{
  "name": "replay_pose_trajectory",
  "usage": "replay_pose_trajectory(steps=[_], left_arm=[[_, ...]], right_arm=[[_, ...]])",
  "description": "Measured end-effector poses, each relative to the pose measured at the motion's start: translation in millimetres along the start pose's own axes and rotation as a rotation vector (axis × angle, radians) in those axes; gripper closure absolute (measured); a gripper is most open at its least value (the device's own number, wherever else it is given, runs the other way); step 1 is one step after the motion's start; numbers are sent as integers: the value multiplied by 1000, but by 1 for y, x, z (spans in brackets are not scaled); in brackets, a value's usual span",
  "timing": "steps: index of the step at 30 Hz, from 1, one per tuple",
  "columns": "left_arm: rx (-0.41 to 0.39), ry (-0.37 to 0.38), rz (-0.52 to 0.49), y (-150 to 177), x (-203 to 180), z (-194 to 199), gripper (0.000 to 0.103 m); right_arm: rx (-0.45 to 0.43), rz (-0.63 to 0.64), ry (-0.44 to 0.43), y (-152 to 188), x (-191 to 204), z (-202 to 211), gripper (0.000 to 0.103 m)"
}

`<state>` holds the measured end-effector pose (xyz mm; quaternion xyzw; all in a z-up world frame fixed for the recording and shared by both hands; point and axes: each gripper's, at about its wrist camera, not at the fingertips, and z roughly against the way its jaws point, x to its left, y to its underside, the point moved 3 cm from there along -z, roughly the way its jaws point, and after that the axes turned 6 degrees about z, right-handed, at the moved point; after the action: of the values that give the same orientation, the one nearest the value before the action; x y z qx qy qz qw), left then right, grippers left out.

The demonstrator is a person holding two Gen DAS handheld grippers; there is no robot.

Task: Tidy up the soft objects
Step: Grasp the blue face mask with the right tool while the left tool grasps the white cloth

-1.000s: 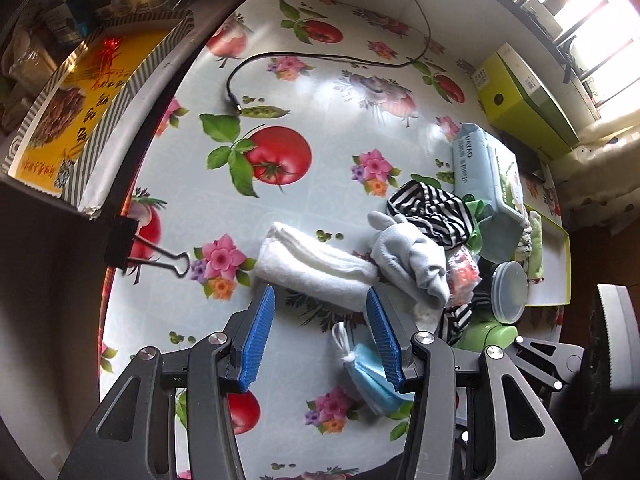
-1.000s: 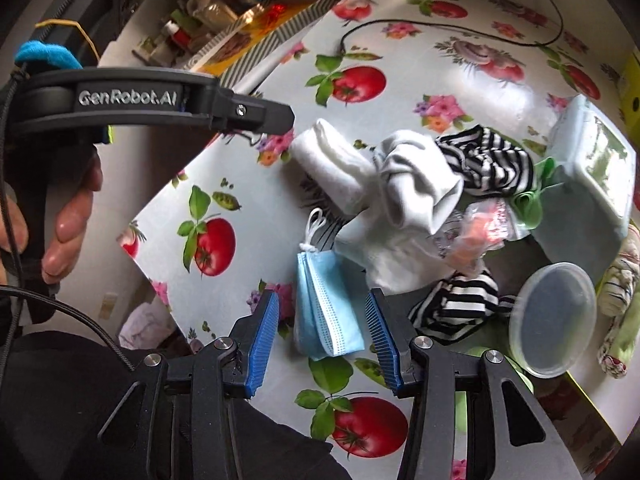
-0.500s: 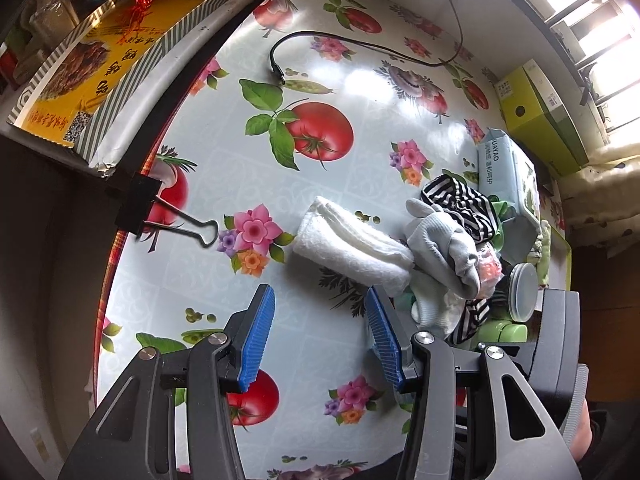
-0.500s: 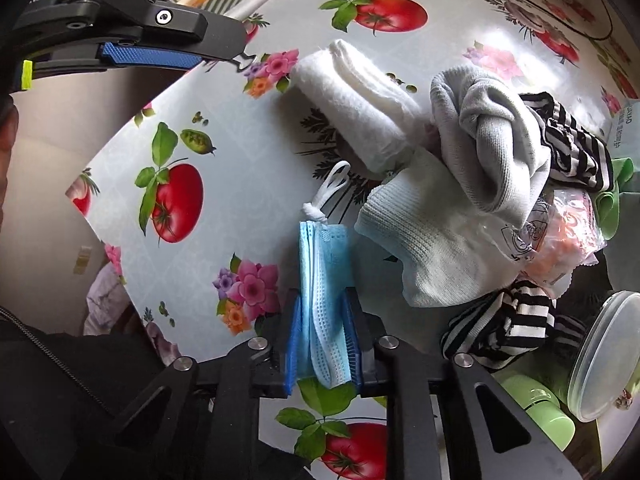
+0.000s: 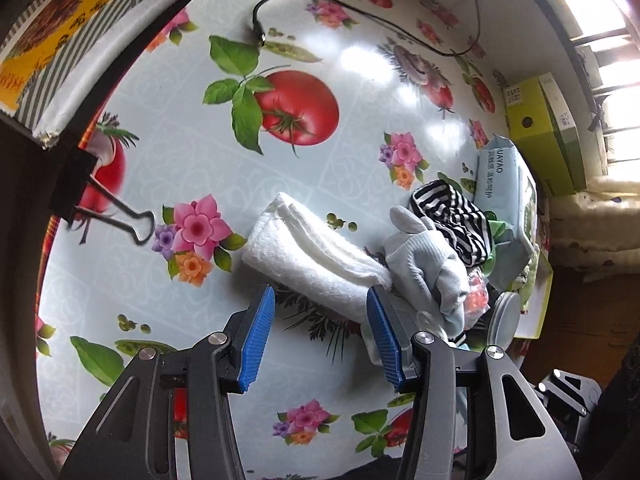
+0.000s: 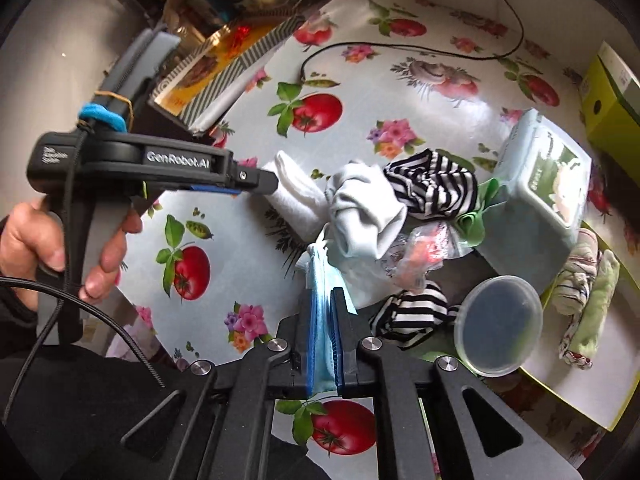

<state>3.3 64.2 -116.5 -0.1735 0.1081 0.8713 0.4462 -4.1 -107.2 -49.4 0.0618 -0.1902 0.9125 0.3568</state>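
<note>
My right gripper [image 6: 323,332] is shut on a blue face mask [image 6: 322,280] and holds it lifted above the table. My left gripper [image 5: 320,328] is open, its jaws on either side of the near end of a rolled white towel [image 5: 312,256], which also shows in the right wrist view [image 6: 296,192]. Beside the towel lie a grey glove [image 5: 424,264], a white glove [image 6: 360,280] and striped black-and-white cloths [image 5: 452,216] [image 6: 412,312]. The left gripper body [image 6: 160,164] shows in the right wrist view.
A blue wet-wipes pack [image 6: 536,196], a round clear lid [image 6: 498,320], a crinkled plastic bag [image 6: 424,252] and a yellow tray [image 6: 592,392] with rolled cloths sit on the right. A black cable [image 5: 360,12], a binder clip [image 5: 100,208] and a yellow-green box [image 5: 548,128] lie around the table edges.
My right gripper closed on the blue mask and lifted it off the table. My left gripper moved in toward the white towel, staying open.
</note>
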Motion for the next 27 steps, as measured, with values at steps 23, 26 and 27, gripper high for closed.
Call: replay_pose_trajectory(steps=[23, 26, 27], left_arm=[[1, -137, 46, -20, -29, -43, 57], [-5, -160, 6, -21, -33, -44, 70], [-8, -162, -7, -21, -34, -43, 74]], right_arm=[[-129, -113, 68, -9, -41, 53, 96], [-141, -123, 75, -8, -43, 56, 96], [-145, -126, 77, -7, -44, 58, 96]])
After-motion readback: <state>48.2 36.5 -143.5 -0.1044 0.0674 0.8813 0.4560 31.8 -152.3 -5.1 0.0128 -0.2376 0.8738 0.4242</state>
